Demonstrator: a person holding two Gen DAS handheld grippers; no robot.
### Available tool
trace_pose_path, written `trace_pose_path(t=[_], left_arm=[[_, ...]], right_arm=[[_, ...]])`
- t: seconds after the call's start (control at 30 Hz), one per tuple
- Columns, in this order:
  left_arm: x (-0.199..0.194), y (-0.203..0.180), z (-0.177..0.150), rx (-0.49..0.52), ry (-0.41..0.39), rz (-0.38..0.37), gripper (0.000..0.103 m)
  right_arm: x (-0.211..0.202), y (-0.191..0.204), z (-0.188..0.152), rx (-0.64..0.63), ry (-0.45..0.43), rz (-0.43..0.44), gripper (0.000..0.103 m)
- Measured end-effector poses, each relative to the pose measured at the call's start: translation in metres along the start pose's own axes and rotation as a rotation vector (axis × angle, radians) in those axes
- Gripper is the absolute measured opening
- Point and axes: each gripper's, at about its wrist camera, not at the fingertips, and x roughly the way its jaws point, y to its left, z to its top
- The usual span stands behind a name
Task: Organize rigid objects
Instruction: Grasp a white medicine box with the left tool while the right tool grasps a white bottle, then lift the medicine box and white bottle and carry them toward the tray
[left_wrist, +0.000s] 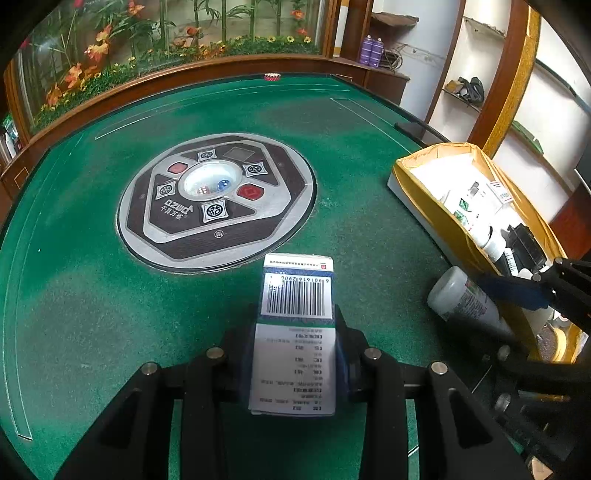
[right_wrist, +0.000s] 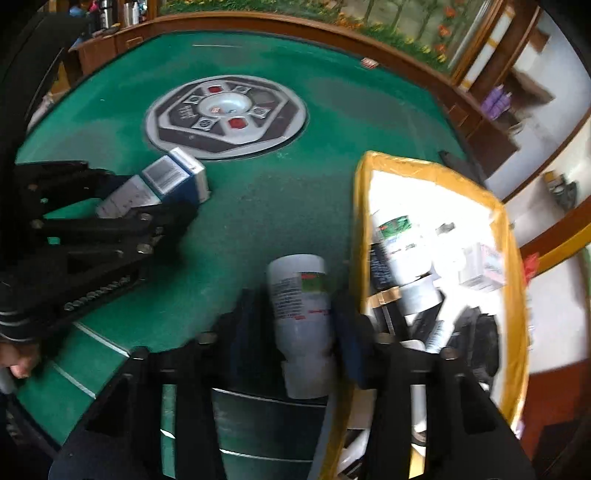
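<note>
My left gripper is shut on a white and blue medicine carton with a barcode on top, held just over the green felt table. The same carton and left gripper show at the left of the right wrist view. A white plastic bottle with a printed label sits between the blue pads of my right gripper, which is shut on it beside the yellow-taped box. In the left wrist view that bottle hangs at the right in the right gripper.
The yellow-edged white box at the table's right edge holds several bottles and small cartons. A round grey and black control panel with dice under a dome sits in the table's middle. Wooden rail and shelves lie behind. A person's hand shows at lower left.
</note>
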Motion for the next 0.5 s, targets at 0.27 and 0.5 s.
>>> trace_pose_path(t=[0.27, 0.5], left_arm=[[0.001, -0.002, 0.0, 0.009, -0.005, 0.013, 0.036], [0.001, -0.004, -0.001, 0.021, -0.009, 0.024, 0.036]], right_arm=[[0.0, -0.008, 0.004, 0.147, -0.057, 0.21, 0.034], [0.013, 0.007, -0.001, 0.14, -0.066, 0.211, 0.034]])
